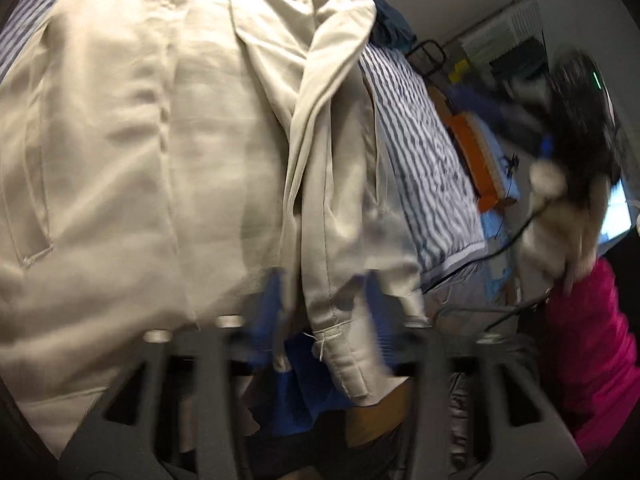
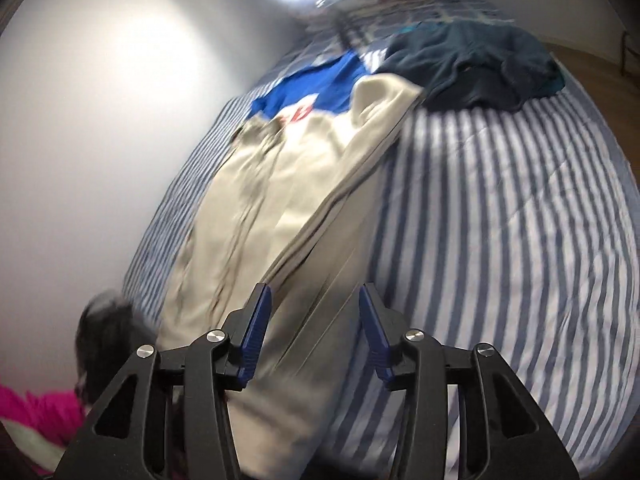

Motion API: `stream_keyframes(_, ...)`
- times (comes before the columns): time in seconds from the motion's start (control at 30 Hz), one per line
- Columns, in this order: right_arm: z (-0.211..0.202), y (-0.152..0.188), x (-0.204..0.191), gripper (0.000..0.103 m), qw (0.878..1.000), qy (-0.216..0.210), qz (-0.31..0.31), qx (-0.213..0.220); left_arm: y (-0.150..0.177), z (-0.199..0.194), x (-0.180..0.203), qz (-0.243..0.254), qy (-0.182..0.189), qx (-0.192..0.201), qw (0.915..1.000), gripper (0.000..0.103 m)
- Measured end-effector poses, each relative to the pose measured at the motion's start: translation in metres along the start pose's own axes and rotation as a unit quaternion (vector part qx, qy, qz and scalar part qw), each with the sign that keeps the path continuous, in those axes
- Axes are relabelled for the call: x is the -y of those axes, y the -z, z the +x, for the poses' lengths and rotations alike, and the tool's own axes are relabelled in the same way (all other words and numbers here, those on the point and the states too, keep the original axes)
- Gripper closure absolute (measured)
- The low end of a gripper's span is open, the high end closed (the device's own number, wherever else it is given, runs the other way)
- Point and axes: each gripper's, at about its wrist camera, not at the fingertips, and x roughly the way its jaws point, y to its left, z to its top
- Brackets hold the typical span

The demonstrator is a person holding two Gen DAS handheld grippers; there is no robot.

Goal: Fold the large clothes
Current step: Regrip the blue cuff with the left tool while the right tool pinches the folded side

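Note:
A large beige jacket (image 1: 168,152) lies spread on a blue-and-white striped bedspread (image 1: 424,152). One sleeve (image 1: 320,208) is folded across its body, its cuff (image 1: 348,356) hanging between the blurred blue pads of my left gripper (image 1: 326,312), which stand apart. In the right wrist view the jacket (image 2: 272,208) runs lengthwise up the bedspread (image 2: 500,220). My right gripper (image 2: 316,320) is open above the jacket's lower edge, with nothing held.
A blue shirt (image 2: 316,84) lies under the jacket's top. A dark teal garment (image 2: 480,68) is bunched at the bed's far end. A person in a pink top (image 1: 592,352) stands at the bedside. An orange box (image 1: 476,156) lies on the floor.

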Motion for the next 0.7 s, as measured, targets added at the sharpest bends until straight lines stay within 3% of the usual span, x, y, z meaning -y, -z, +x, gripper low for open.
stream_keyframes(0.13, 0.017, -0.025, 0.009, 0.055, 1.0, 0.008, 0.014, 0.012, -0.001, 0.002, -0.001, 0.009, -0.001, -0.003, 1.0, 0.091)
stream_keyframes(0.37, 0.06, -0.081, 0.053, 0.043, 0.994, -0.023, 0.098, 0.045, -0.003, 0.002, -0.001, 0.013, 0.006, -0.004, 0.9999, 0.093)
stream_keyframes(0.57, 0.096, -0.115, 0.095, 0.043, 0.978, -0.049, 0.188, 0.069, -0.004, -0.001, -0.002, 0.009, 0.021, -0.006, 0.9997, 0.095)
stream_keyframes(0.7, 0.119, -0.13, 0.093, 0.044, 0.977, -0.052, 0.195, 0.061, -0.004, -0.003, 0.001, 0.012, 0.031, -0.007, 0.9994, 0.095)
